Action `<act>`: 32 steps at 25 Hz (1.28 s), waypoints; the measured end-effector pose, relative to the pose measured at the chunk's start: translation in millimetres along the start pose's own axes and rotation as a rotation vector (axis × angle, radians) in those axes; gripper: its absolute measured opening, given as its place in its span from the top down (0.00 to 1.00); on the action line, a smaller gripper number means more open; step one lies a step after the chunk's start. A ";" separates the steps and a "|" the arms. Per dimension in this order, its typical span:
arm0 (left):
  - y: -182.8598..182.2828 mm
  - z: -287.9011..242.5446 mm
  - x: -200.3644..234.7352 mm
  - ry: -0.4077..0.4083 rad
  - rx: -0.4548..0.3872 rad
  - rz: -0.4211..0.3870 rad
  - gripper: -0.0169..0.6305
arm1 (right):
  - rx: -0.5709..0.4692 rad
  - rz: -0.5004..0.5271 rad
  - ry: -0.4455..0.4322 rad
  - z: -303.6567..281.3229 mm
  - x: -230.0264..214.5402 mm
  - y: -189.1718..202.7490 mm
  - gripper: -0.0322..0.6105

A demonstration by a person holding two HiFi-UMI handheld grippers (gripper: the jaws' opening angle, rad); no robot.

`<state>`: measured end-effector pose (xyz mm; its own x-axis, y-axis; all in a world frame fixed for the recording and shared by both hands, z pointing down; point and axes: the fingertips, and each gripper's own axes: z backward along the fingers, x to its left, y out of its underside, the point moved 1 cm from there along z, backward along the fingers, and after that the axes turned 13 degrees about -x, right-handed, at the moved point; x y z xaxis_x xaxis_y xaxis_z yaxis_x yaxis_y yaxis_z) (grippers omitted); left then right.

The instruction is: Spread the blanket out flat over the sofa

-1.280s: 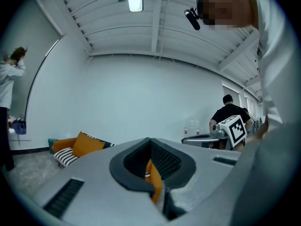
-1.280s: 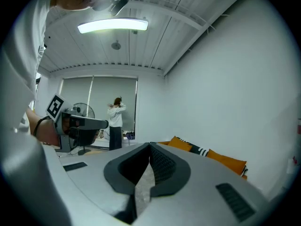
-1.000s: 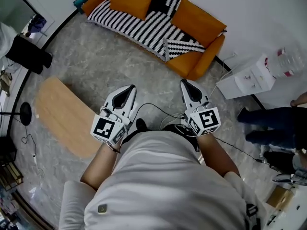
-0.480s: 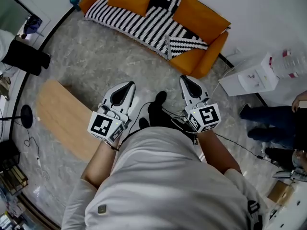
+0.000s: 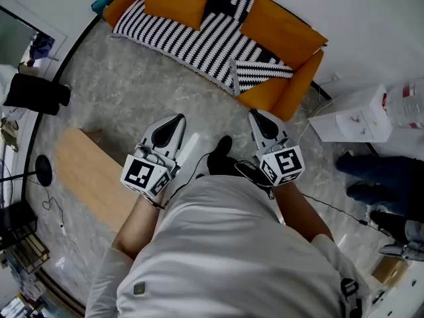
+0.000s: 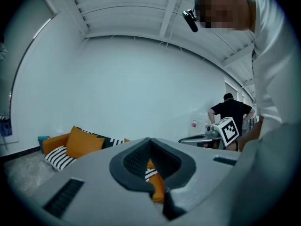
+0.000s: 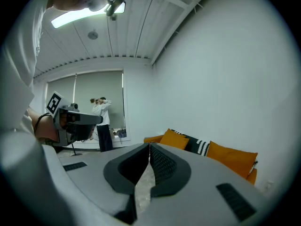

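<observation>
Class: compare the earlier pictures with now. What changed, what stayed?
The person's black shoe has stepped forward between the grippers, toward the sofa. Nothing was grasped or released. Left gripper and right gripper stay shut and empty; the striped blanket still lies on the sofa.

Left hand-held gripper (image 5: 177, 120), right hand-held gripper (image 5: 256, 114), closed

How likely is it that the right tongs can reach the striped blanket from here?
Probably not yet: the right tongs, shut and empty, sit well short of the blanket on the sofa, though only floor lies between.
</observation>
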<state>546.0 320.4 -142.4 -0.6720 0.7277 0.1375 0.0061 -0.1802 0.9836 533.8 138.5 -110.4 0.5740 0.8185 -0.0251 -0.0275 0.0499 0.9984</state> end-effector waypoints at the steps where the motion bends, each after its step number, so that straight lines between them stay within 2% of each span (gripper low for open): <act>1: 1.0 -15.7 4.2 0.014 0.008 -0.003 0.96 | 0.004 -0.003 0.002 -7.8 -11.3 1.4 0.91; 9: 4.9 -126.9 26.1 0.066 0.033 -0.001 0.96 | 0.010 -0.033 0.030 -42.3 -96.4 -0.2 0.91; 17: 7.0 -204.3 23.6 0.172 0.039 -0.027 0.96 | 0.006 -0.050 0.127 -42.6 -157.0 -2.8 0.91; 24: 14.2 -271.7 40.2 0.302 0.053 0.002 0.96 | 0.021 -0.059 0.242 -57.8 -195.7 1.0 0.91; 32: 15.5 -352.8 86.0 0.467 0.090 0.009 0.96 | 0.029 -0.086 0.387 -117.8 -234.0 4.7 0.91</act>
<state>227.0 146.7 -156.5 -0.9326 0.3470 0.0990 0.0636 -0.1121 0.9917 302.9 14.7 -105.8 0.2221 0.9675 -0.1205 0.0332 0.1160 0.9927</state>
